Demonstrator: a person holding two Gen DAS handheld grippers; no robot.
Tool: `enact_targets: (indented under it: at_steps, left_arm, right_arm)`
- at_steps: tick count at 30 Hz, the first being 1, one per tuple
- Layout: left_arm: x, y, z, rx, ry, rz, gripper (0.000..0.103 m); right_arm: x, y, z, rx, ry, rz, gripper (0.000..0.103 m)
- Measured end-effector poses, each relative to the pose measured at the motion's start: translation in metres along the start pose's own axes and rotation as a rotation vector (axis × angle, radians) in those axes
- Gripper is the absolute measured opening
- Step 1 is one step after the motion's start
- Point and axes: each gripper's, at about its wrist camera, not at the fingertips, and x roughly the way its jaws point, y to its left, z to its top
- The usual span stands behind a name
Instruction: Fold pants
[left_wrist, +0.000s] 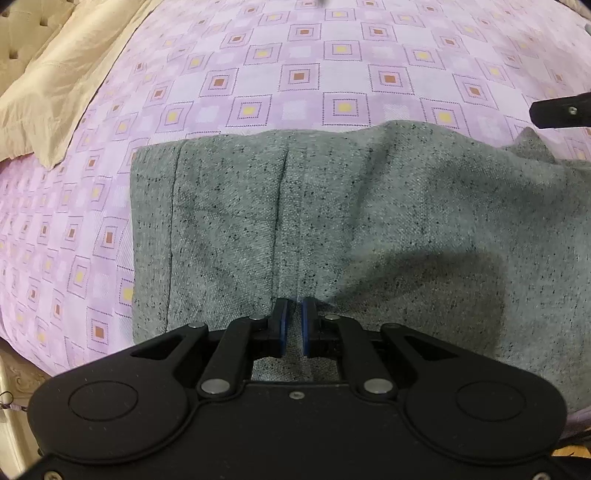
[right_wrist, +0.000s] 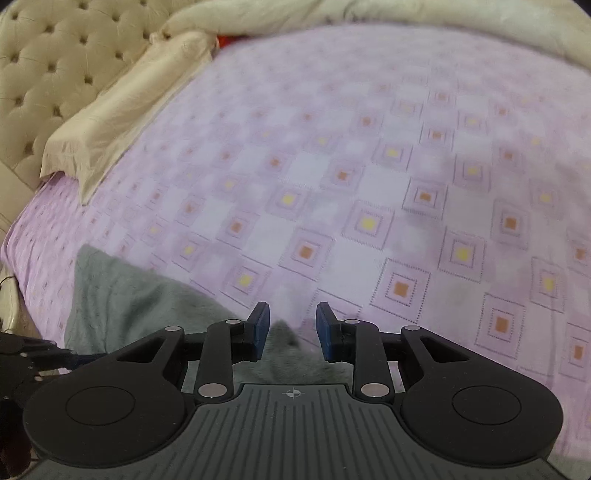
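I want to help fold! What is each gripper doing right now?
Left gripper: closed, pinching the grey pants.
Right gripper: open, holding nothing.

I see soft, even indoor light with no glare. My left view is sharp; a broad shadow lies on the pants (left_wrist: 369, 229). My right view is motion-blurred. Fisheye bends both edges.
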Motion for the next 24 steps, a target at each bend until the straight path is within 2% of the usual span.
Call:
enact_targets:
  at_steps: [4, 6, 9, 16, 18, 21, 24]
  left_arm:
    - [0.000, -0.001, -0.001, 0.017, -0.005, 0.006, 0.010]
    - [0.000, -0.002, -0.001, 0.012, -0.005, 0.006, 0.010]
    - [0.000, -0.003, -0.001, 0.003, -0.004, 0.010, 0.010]
    - [0.000, -0.003, 0.000, 0.000, -0.001, 0.011, 0.010]
    - [0.000, -0.003, 0.000, 0.002, -0.002, 0.015, 0.010]
    - [0.000, -0.005, -0.001, 0.007, -0.004, 0.020, 0.010]
    - [-0.001, -0.002, -0.001, 0.002, -0.001, 0.013, 0.011]
  right_arm:
    - [0.007, 0.003, 0.000, -0.023, 0.106, 0.119, 0.028]
    - [0.008, 0.010, -0.003, -0.052, 0.156, 0.151, 0.028]
    - [0.008, 0.016, -0.007, -0.078, 0.179, 0.180, 0.028]
    - [0.022, -0.009, 0.007, 0.094, 0.174, 0.186, 0.029]
    - [0.031, -0.018, 0.007, 0.175, 0.179, 0.211, 0.029]
    - [0.025, -0.023, 0.007, 0.230, 0.142, 0.194, 0.002]
    - [-0.008, -0.030, 0.027, 0.277, -0.076, 0.113, 0.002]
